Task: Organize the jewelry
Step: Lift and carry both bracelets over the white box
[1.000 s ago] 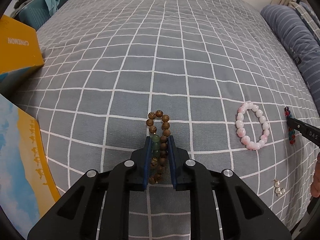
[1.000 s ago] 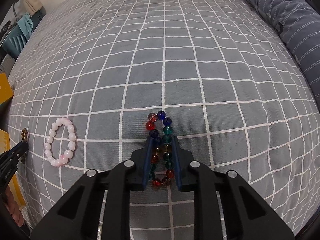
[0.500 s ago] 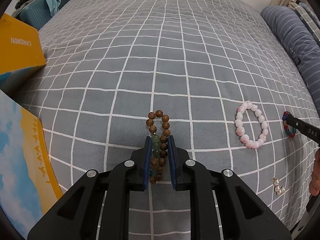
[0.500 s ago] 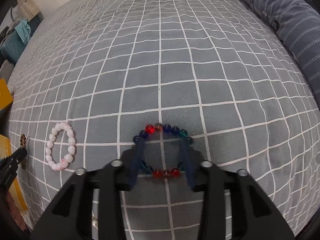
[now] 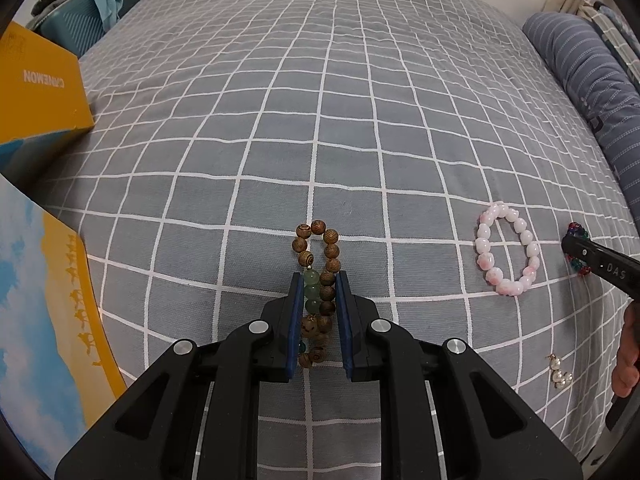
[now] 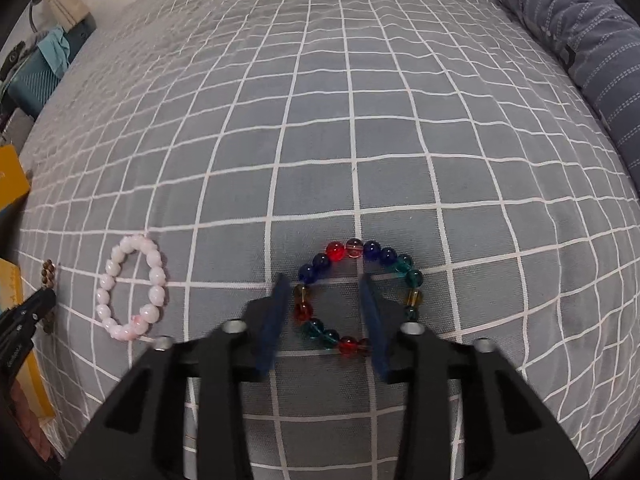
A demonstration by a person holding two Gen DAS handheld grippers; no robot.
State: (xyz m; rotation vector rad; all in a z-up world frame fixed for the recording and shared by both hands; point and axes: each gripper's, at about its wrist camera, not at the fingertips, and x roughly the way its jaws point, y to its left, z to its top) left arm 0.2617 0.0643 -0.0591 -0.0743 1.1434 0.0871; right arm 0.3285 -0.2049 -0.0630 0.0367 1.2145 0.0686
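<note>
Left tool (image 5: 318, 288) pinches wooden bracelet (image 5: 326, 240) squashed betw. its pads, prob. for lifting. Right tool (image 6: 324, 280) spread, jaws just been closing; coloured bracelet (image 6: 335, 251) flat on bed (image 6: 320, 120), left side betw. them, unpinched.

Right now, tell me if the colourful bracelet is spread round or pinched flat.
Spread round: the colourful bracelet lies as an open ring, bedspread showing inside.

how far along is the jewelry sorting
Done: nothing looks sorted yet. In hand: the left gripper is shut on the wooden bracelet; the right gripper has just been closing its jaws, with part of the coloured bracelet between them, unpressed. Left: those two, plus the pink bracelet and pearl earrings loose on the bed.
</note>
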